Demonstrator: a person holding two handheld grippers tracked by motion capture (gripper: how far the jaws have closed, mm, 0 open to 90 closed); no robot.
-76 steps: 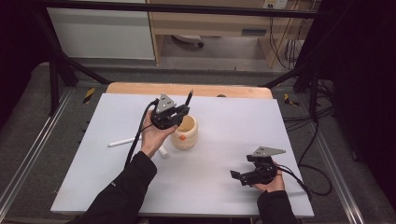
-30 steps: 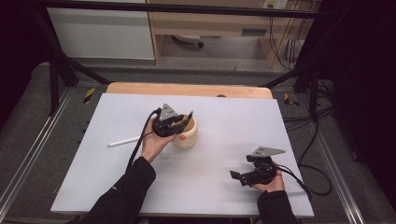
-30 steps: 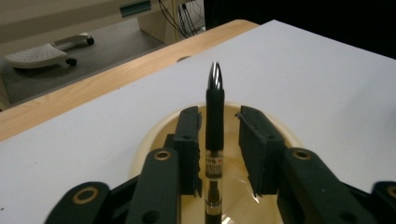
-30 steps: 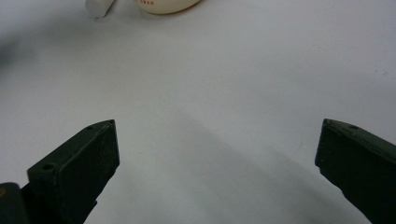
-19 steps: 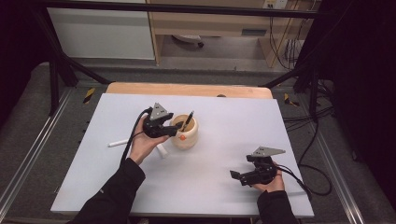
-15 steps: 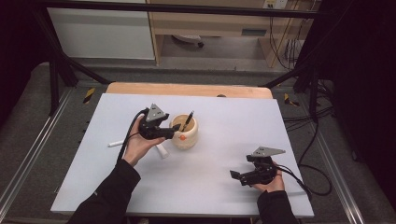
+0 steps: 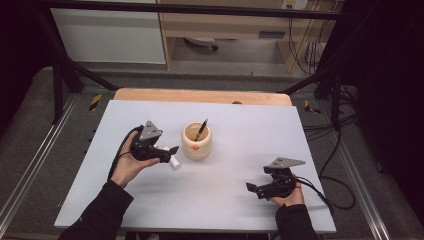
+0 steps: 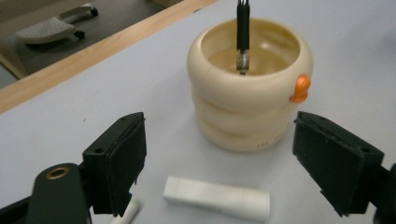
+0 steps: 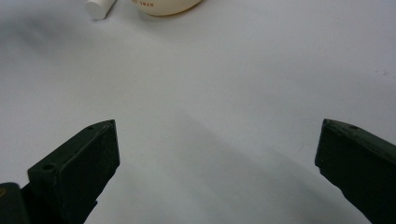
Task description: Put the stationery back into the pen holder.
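Jaws on your left gripper [image 7: 170, 149] have just been opening and now stand wide, with nothing pressed between them; in the left gripper view a white cylinder [image 8: 216, 198] lies on the worktop [image 7: 240, 130] in the gap between the pads, touched by neither. A second white piece [image 8: 126, 214] peeks out beside the left jaw in that view, cut off by the bottom edge, so you cannot tell what it is or whether it joins the first. In the high view your left hand [image 7: 127, 162] sits left of centre, and just one white end [image 7: 174, 162] pokes out below the gripper; the rest is hidden under it. The cream ringed cup [image 7: 197, 141] stands upright just right of that gripper, near the middle of the frame, with a small orange knob [image 8: 300, 88] on its side and a black pen [image 7: 202, 129] leaning inside; the pen's top is cropped off in the left gripper view. Your right gripper [image 7: 255, 189] rests at the lower right, well apart from the cup, jaws spread wide over bare worktop and holding nothing. Its own view catches the cup's base [image 9: 164, 6] and a white end [image 9: 99, 7], cut off at the top edge.
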